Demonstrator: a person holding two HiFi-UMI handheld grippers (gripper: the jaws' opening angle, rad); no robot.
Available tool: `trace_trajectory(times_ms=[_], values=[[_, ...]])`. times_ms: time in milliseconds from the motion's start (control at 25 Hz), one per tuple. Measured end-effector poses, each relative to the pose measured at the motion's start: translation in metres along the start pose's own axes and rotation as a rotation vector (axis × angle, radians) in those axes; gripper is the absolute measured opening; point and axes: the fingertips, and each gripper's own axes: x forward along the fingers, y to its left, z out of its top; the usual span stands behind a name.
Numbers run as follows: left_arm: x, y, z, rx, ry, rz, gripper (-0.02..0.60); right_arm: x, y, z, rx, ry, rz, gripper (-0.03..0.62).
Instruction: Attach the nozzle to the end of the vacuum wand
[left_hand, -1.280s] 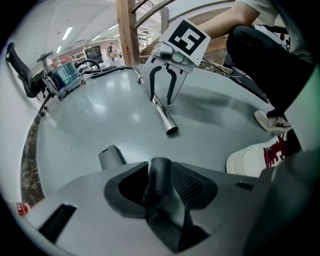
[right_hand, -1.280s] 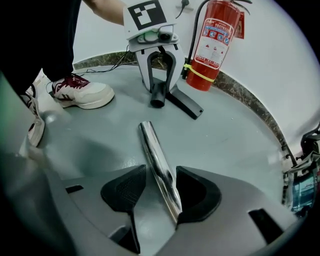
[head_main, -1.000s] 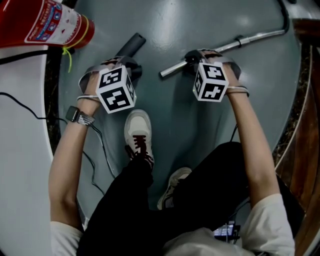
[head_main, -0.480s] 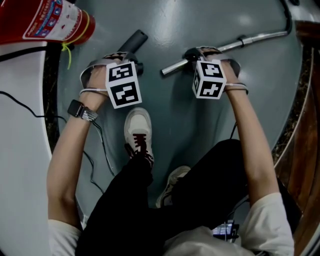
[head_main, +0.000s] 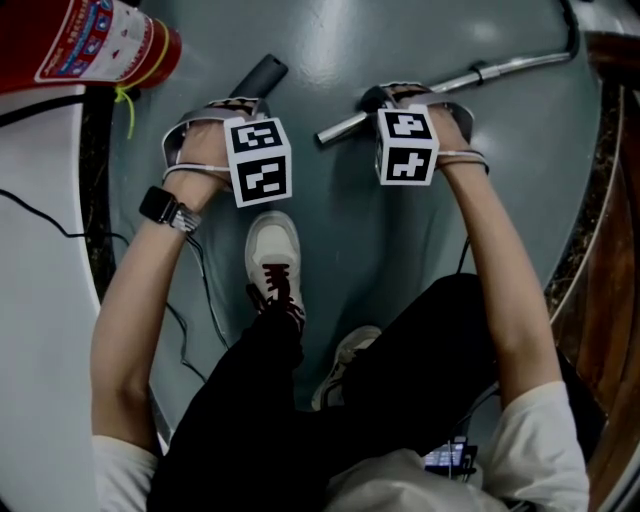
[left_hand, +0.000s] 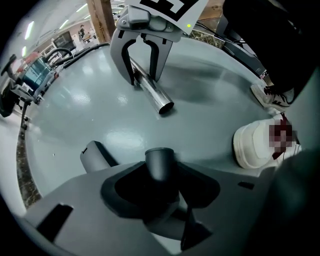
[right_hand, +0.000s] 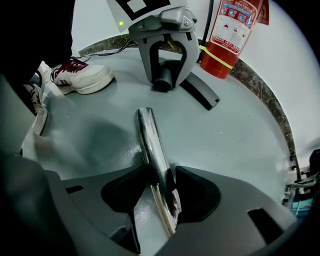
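Overhead, the marker cubes cover both sets of jaws, so the head view gives only the layout: the dark nozzle (head_main: 262, 75) lies on the grey floor (head_main: 350, 230) under the left hand. The chrome wand (head_main: 470, 78) runs off to the upper right.

The left gripper view fills in the rest. The left gripper (left_hand: 161, 187) points down with its jaws opening, and the nozzle's round collar stands between the pads, which do not press on it. Beyond it, the wand's open end faces the collar across bare floor.

The right gripper view shows the right gripper (right_hand: 157, 192) clamped on the wand tube, pads on both sides. Only this view shows the fire extinguisher (right_hand: 235, 35) standing upright behind the nozzle.
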Motion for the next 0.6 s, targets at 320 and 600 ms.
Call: trace_trajectory(times_ms=[320, 600], values=[[0.0029, 0.0004, 0.0, 0.04, -0.006, 0.04, 0.192, -0.0009, 0.0015, 0.0004, -0.028, -0.026, -0.009, 0.19], [0.0004, -0.0031, -0.0038, -0.009, -0.019, 0.068, 0.186, -0.0067, 0.0075, 0.0005, -0.104, -0.004, -0.058, 0.172]])
